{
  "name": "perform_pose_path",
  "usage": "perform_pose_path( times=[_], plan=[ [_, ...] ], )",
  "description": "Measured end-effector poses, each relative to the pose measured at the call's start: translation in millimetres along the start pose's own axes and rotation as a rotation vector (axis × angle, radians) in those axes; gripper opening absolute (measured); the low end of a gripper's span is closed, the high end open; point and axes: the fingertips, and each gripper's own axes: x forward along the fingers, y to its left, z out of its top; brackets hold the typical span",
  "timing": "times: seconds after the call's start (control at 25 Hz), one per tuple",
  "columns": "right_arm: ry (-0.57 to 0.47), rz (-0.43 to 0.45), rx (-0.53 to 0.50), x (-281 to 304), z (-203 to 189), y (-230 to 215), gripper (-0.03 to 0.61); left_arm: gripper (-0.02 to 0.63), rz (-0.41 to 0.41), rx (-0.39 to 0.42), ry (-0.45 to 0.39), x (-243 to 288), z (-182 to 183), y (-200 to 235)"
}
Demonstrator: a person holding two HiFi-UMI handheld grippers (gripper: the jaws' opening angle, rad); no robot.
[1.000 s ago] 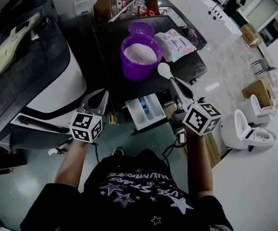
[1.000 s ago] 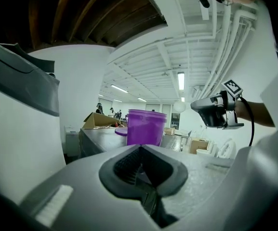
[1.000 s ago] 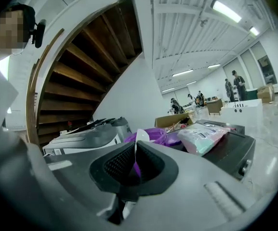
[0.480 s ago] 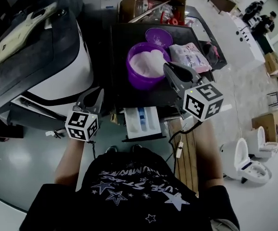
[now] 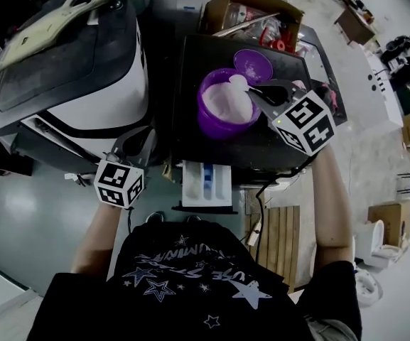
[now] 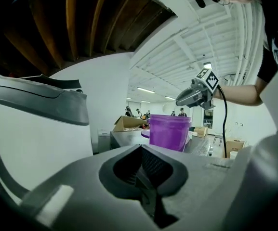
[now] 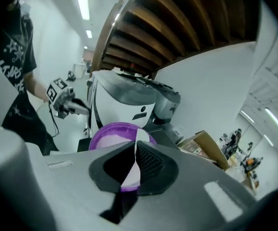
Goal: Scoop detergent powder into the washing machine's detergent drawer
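Holding spoon point(image 5: 239, 83) by its handle, right gripper point(image 5: 256, 89) clamped on it, bowl over powder point(image 5: 227, 104) in purple bucket point(image 5: 214, 127). Left gripper point(image 5: 142, 135) jaws together, empty, at bucket's 8 o'clock beside washer point(image 5: 84, 84). Drawer point(image 5: 207, 185) open at bucket's 6 o'clock, lid point(image 5: 253, 64) at 1 o'clock.

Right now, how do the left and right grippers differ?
The right gripper is shut on the white spoon; the left gripper is shut on nothing. The right gripper hangs over the purple tub of powder; the left gripper sits left of the open drawer. Both carry marker cubes.
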Motion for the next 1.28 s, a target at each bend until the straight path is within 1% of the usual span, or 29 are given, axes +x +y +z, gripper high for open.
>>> perform_pose_path(
  times=[0.08, 0.16, 0.32, 0.48, 0.6, 0.72, 0.88, 1.12, 1.28],
  plan=[
    [0.051, 0.04, -0.106, 9, -2, 2, 0.035, 0.0, 0.014, -0.002, 0.003, -3, -3, 1],
    [0.08, 0.103, -0.206, 19, 0, 11, 0.035, 0.0, 0.027, -0.003, 0.011, -7, -7, 2],
    [0.121, 0.236, -0.365, 37, 4, 36, 0.035, 0.0, 0.051, -0.011, 0.022, -14, -13, 3],
    [0.206, 0.289, -0.511, 61, -1, 47, 0.035, 0.0, 0.074, -0.014, 0.029, -20, -17, 5],
    [0.252, 0.325, -0.585, 74, -4, 53, 0.035, 0.0, 0.092, -0.019, 0.031, -24, -18, 6],
    [0.275, 0.379, -0.66, 78, -7, 59, 0.035, 0.0, 0.107, -0.024, 0.035, -28, -20, 6],
    [0.288, 0.484, -0.721, 75, -12, 69, 0.035, 0.0, 0.119, -0.028, 0.039, -30, -23, 5],
    [0.321, 0.535, -0.747, 71, -18, 74, 0.035, 0.0, 0.122, -0.03, 0.042, -32, -27, -1],
    [0.344, 0.564, -0.732, 68, -23, 75, 0.035, 0.0, 0.128, -0.028, 0.044, -34, -28, -1]
  ],
)
